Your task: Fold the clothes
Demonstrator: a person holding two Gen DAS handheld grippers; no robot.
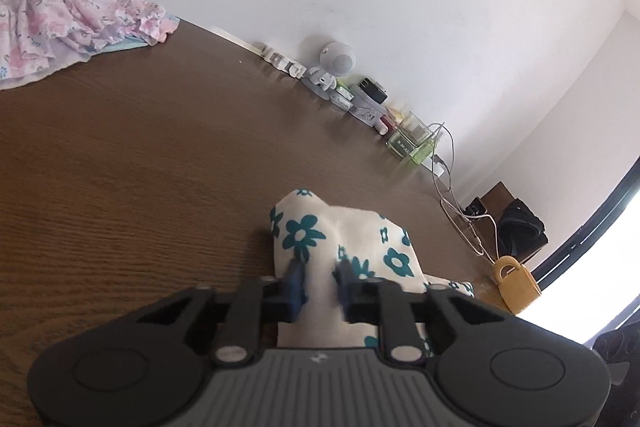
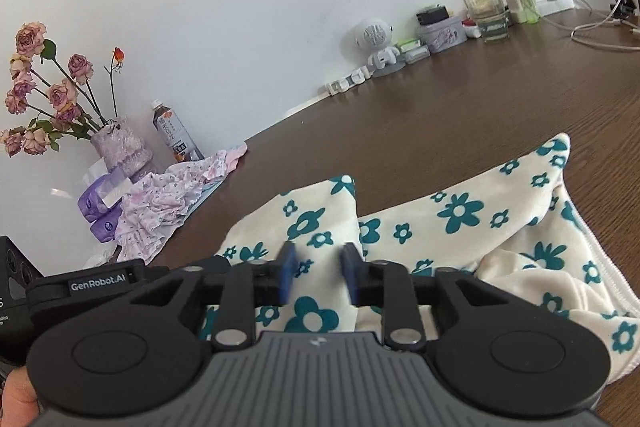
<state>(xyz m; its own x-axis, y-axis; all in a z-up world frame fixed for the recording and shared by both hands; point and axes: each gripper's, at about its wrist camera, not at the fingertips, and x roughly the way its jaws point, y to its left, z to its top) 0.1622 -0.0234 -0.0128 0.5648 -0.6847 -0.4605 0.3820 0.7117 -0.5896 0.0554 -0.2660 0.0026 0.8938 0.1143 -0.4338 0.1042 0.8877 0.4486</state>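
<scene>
Two grippers work one cream cloth printed with teal flowers (image 2: 460,211), which lies rumpled on the brown wooden table (image 2: 460,99). From the right wrist camera the cloth spreads from about 6 o'clock out to 3 o'clock, one corner folded up toward 12. The right gripper (image 2: 318,269) hovers over that raised fold with its blue fingers (image 2: 286,267) spread and a clear gap between them, gripping nothing. From the left wrist camera the left gripper (image 1: 320,277) sits at 6 o'clock with a peak of the cloth rising between its fingers; motion blur hides the contact, so whether they pinch the fabric I cannot tell. A pink floral garment (image 1: 60,7) lies heaped at 10 o'clock, well apart from the cloth. Along the wall stand a white robot-shaped speaker (image 2: 374,39), a drink bottle (image 2: 174,133) and a vase of dried roses (image 2: 120,147).
</scene>
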